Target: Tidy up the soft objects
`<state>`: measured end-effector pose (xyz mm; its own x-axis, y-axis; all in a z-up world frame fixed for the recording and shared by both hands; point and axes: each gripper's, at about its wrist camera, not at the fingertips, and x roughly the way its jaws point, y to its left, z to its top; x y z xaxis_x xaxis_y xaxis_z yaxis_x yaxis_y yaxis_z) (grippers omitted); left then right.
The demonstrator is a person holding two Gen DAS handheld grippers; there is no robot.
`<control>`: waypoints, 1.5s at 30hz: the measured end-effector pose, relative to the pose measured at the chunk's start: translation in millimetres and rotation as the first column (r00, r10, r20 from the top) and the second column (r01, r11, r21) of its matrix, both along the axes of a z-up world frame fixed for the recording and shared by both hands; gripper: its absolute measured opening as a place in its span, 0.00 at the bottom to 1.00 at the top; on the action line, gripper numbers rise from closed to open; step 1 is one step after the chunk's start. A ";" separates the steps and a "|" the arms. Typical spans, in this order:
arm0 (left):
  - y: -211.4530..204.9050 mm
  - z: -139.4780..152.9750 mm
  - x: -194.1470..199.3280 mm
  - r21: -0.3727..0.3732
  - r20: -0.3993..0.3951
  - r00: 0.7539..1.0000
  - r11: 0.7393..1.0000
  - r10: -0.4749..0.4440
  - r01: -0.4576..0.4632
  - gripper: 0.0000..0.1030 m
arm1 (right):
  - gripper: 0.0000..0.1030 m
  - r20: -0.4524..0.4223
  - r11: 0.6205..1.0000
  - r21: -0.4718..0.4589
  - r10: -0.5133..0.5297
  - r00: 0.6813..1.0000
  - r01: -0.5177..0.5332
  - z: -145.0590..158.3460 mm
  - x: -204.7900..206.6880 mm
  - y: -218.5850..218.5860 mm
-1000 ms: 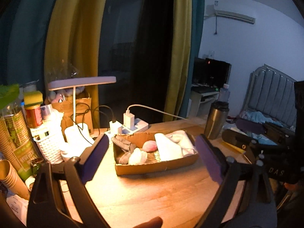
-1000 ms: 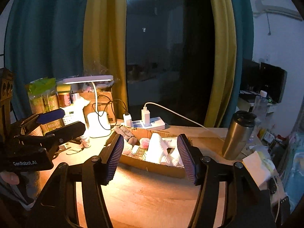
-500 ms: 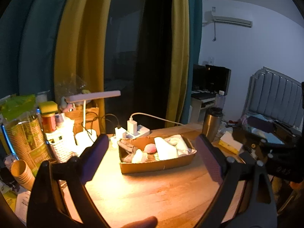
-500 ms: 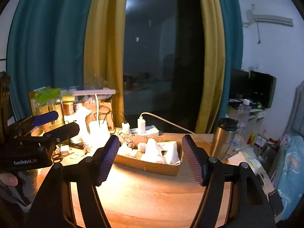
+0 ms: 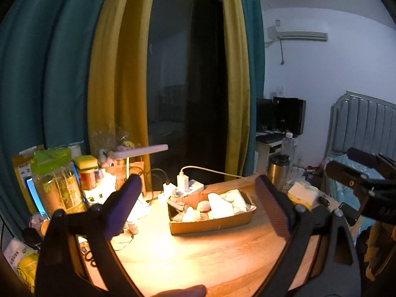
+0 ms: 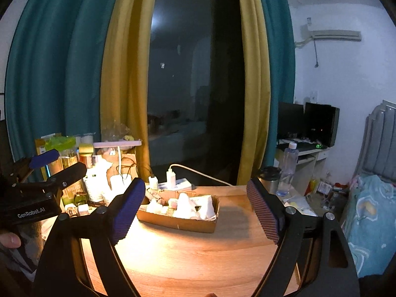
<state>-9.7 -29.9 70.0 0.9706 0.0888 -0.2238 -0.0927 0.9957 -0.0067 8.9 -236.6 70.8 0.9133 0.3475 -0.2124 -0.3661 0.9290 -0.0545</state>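
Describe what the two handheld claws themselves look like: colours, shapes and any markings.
Both are black, Y-shaped frames with silver screw heads. The left claw has two long fingers faced with ribbed dark-purple pads. The right claw has blue-purple pads, the right one striped reddish. In the right view, the left claw's black body reads "GenRobot.AI" in white.

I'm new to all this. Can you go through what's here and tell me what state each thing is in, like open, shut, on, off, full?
left gripper: open, holding nothing
right gripper: open, holding nothing
cardboard box: open-topped, filled with soft white and pink things
desk lamp: switched on
charger: plugged into the power strip
steel cup: upright, lid on
water bottle: upright, capped
curtains: drawn apart
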 end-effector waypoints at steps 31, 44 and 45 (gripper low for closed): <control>-9.1 9.0 -2.0 0.020 0.009 1.000 1.000 -0.014 0.014 0.91 | 0.84 0.019 1.000 0.016 -0.017 1.000 0.017 4.8 -5.3 -9.9; -10.2 8.7 -1.9 0.021 0.010 1.000 1.000 -0.016 0.015 0.91 | 0.84 0.018 1.000 0.015 -0.018 1.000 0.018 3.8 -5.6 -10.0; -10.3 8.6 -1.8 0.021 0.009 1.000 1.000 -0.015 0.015 0.91 | 0.84 0.018 1.000 0.015 -0.018 1.000 0.018 3.5 -5.7 -9.9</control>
<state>-11.5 -40.2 78.6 0.9739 0.0787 -0.2127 -0.0777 0.9969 0.0134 3.2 -246.5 74.3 0.9229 0.3342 -0.1913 -0.3487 0.9360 -0.0473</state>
